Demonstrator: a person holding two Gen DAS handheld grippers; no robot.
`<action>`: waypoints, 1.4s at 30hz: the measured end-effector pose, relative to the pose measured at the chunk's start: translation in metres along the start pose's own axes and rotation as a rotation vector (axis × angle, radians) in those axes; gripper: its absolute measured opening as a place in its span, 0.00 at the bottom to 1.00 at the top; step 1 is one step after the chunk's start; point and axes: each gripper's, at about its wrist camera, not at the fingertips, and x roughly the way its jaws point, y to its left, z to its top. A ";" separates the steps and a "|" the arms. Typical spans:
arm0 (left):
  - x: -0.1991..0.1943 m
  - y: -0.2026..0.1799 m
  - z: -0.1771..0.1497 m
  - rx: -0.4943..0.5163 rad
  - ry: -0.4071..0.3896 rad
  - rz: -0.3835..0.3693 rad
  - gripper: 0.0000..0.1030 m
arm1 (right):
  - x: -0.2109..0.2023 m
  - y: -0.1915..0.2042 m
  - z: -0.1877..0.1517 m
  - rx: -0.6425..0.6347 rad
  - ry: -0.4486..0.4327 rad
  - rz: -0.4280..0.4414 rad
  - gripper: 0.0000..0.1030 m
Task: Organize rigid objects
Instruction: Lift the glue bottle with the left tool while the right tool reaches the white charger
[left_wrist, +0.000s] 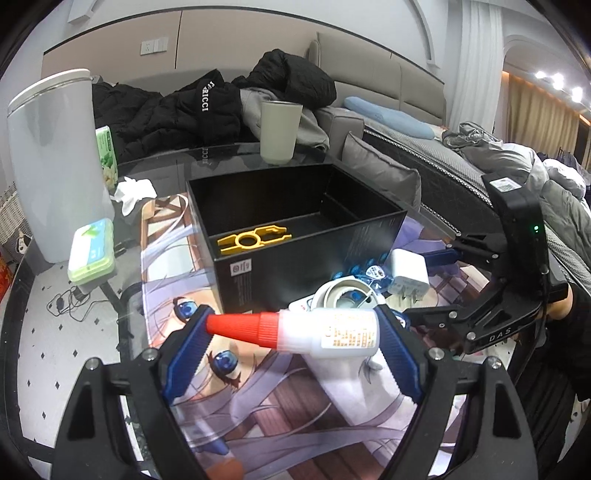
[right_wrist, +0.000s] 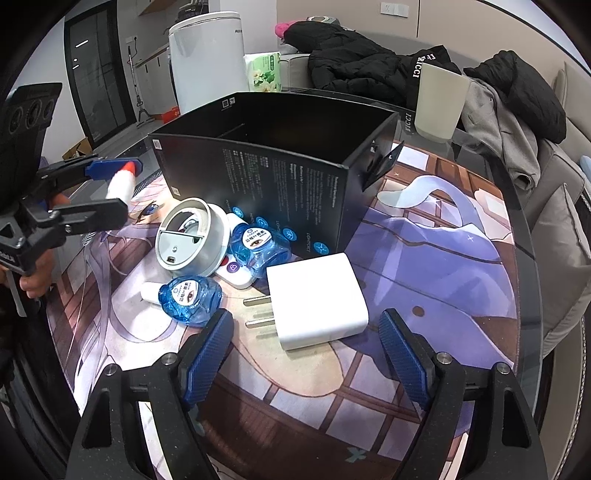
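The left gripper (left_wrist: 291, 332) has its ribbed blue pads (left_wrist: 397, 354) closed against a small glue bottle (left_wrist: 314, 332), which lies crosswise between them: a translucent white plastic body with a printed label at one pad and a tapered, ridged red cap pointing toward the other. The bottle is held above the printed desk mat (left_wrist: 280, 402), just in front of the black box (left_wrist: 291, 221). The box is rigid matte cardboard, rectangular and open-topped, with fine white print on its outer walls; a flat yellow plastic tool (left_wrist: 255, 240) with a ring-shaped middle lies on its floor by the near wall. The right gripper (right_wrist: 306, 354) stands wide open with nothing between its textured blue pads (right_wrist: 208, 350), hovering over a white charger (right_wrist: 317, 299), a smooth rounded square block with two metal prongs lying flat on the mat. Near the charger lie two blue faceted eye-drop bottles (right_wrist: 190, 299) with round white labels, a round white ring-shaped device (right_wrist: 192, 236) tilted on its side, and a slim white remote (right_wrist: 236, 273) partly beneath them. A cream cup (right_wrist: 439, 103) stands upright on the dark glass table (right_wrist: 517, 206) beyond the box, well apart from the cluster.
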 end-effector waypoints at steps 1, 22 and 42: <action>-0.002 0.001 0.000 -0.005 -0.005 -0.002 0.83 | 0.000 0.000 0.001 -0.004 0.006 0.004 0.82; -0.020 0.034 0.009 -0.129 -0.089 0.066 0.83 | 0.014 0.006 0.013 0.016 0.025 -0.009 0.99; -0.023 0.025 0.005 -0.097 -0.082 0.083 0.83 | 0.003 0.000 0.008 0.036 -0.023 -0.040 0.60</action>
